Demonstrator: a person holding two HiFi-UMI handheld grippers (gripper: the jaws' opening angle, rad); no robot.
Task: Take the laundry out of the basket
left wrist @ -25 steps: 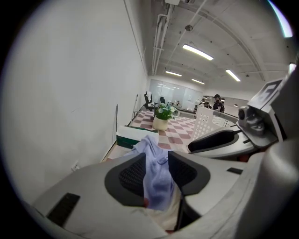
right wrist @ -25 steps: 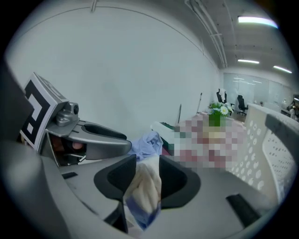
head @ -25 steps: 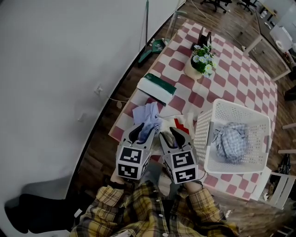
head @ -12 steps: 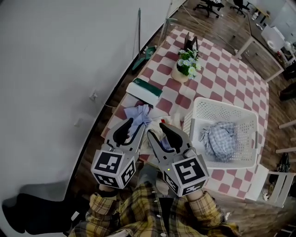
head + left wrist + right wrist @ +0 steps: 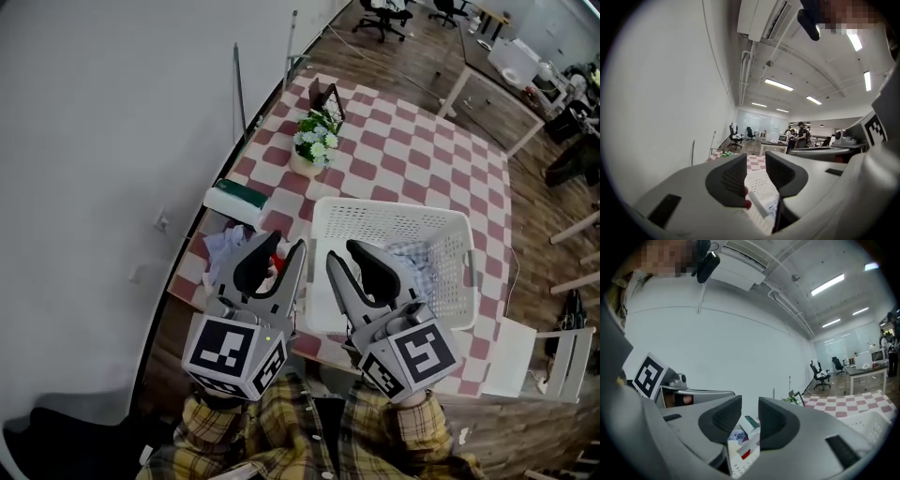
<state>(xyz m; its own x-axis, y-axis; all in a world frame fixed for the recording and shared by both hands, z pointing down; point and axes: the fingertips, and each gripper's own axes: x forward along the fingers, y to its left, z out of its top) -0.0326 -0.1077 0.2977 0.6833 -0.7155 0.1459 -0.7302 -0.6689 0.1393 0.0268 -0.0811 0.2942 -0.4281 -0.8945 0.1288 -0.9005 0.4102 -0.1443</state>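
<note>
A white slatted laundry basket (image 5: 375, 208) stands on the red-checked table (image 5: 441, 150). A blue-checked cloth (image 5: 419, 255) lies inside it, partly hidden behind my right gripper. Pale blue and white clothes (image 5: 225, 246) are piled on the table's near left corner. My left gripper (image 5: 284, 246) and right gripper (image 5: 344, 253) hang side by side, high above the table's near edge and pointing almost level. Both pairs of jaws have just been closing and stand narrowly apart with nothing between them. Between the jaws, the left gripper view (image 5: 752, 176) shows the basket (image 5: 761, 185) and the right gripper view (image 5: 750, 420) shows the clothes pile (image 5: 739, 436).
A pot of white flowers (image 5: 312, 145) and a dark holder (image 5: 326, 94) stand at the table's far left. A green-and-white box (image 5: 236, 195) lies beside the clothes pile. A white wall runs along the left, a white stool (image 5: 525, 349) stands at the right, and desks and office chairs lie beyond.
Both grippers have risen from the clothes pile toward the camera and tilted up to near level. Their jaws have narrowed. The basket now sits behind them in the head view.
</note>
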